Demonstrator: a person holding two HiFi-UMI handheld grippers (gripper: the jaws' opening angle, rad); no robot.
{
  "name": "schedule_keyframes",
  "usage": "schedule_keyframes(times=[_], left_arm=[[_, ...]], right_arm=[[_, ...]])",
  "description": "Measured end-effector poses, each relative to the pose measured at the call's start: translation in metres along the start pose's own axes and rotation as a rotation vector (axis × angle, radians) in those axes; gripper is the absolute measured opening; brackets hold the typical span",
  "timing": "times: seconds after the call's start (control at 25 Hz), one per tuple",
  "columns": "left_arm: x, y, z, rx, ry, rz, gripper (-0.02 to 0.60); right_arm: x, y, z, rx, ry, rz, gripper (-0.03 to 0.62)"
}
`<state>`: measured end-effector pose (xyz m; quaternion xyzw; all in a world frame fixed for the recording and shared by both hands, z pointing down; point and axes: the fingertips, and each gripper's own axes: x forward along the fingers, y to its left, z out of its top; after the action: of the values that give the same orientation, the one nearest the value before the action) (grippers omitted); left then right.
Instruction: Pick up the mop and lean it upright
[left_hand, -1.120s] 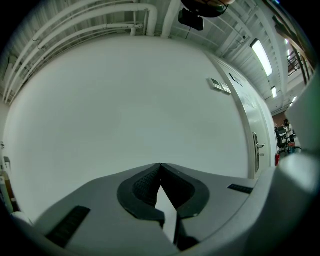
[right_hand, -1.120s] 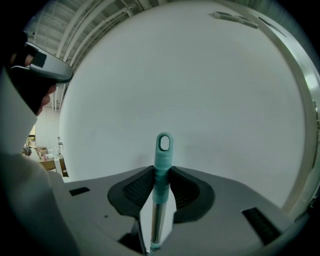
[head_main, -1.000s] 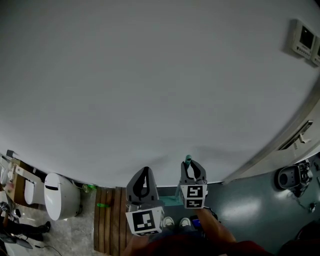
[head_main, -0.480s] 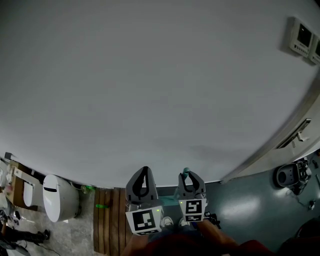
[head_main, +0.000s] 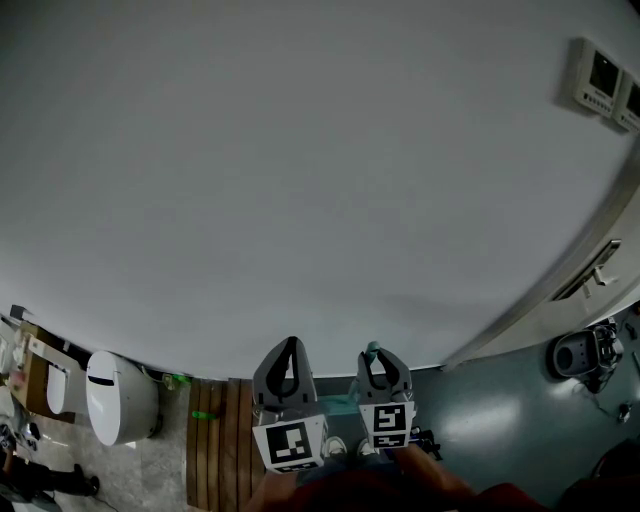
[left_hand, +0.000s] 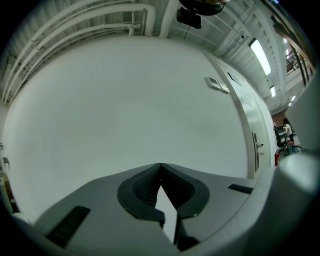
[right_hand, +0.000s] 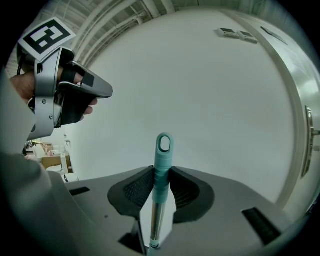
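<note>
Head view dim, darkest along the bottom edge. Plain pale grey wall (head_main: 300, 150) ahead of the left gripper (left_hand: 161, 167) evenly lit, soft shading only. Gripper views brighter, heavy fisheye bend, black vignetted corners. Bright ceiling strip light (left_hand: 259, 50) up-right of it glares. Sharp focus on the teal-capped steel mop handle (right_hand: 163, 145) in the right gripper (right_hand: 161, 172).

No word, number or brand could be read anywhere; the wall panels (head_main: 600, 75) showed too small to make out.
</note>
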<state>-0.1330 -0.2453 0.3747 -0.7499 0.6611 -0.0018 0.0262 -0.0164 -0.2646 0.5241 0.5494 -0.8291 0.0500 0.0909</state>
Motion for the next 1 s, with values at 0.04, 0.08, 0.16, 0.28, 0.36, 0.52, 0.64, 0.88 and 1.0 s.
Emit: schedule_keyframes(times=[0.04,0.08,0.16,0.28,0.36,0.52,0.64,0.88,1.0], left_arm=[[-0.001,-0.001,0.0,0.002,-0.001,0.0,0.014],[-0.001,-0.001,0.001,0.004,-0.003,-0.001,0.014],[-0.003,-0.003,0.001,0.009,-0.006,-0.003,0.015],[-0.004,-0.004,0.001,0.006,-0.008,-0.003,0.015],[-0.005,-0.003,0.001,-0.002,-0.011,-0.001,0.014],[-0.005,-0.003,0.002,-0.007,-0.02,0.0,0.015],[-0.005,-0.006,0.005,-0.007,-0.03,-0.005,0.015],[-0.005,-0.013,0.014,-0.03,-0.049,-0.023,0.015],[-0.005,-0.013,0.018,-0.039,-0.053,-0.026,0.014]], right_arm=[[-0.002,0.001,0.0,0.003,0.0,0.005,0.11],[-0.004,0.002,0.0,0.006,0.0,0.009,0.11],[-0.008,0.003,0.002,0.015,0.0,0.016,0.107],[-0.016,0.003,0.009,0.024,-0.012,0.021,0.106],[-0.023,0.002,0.02,0.026,-0.034,0.021,0.104],[-0.04,-0.003,0.048,0.006,-0.092,0.018,0.104],[-0.051,-0.009,0.069,0.001,-0.138,0.009,0.104],[-0.076,-0.026,0.121,-0.018,-0.211,-0.021,0.104],[-0.089,-0.029,0.147,-0.017,-0.262,-0.029,0.104]])
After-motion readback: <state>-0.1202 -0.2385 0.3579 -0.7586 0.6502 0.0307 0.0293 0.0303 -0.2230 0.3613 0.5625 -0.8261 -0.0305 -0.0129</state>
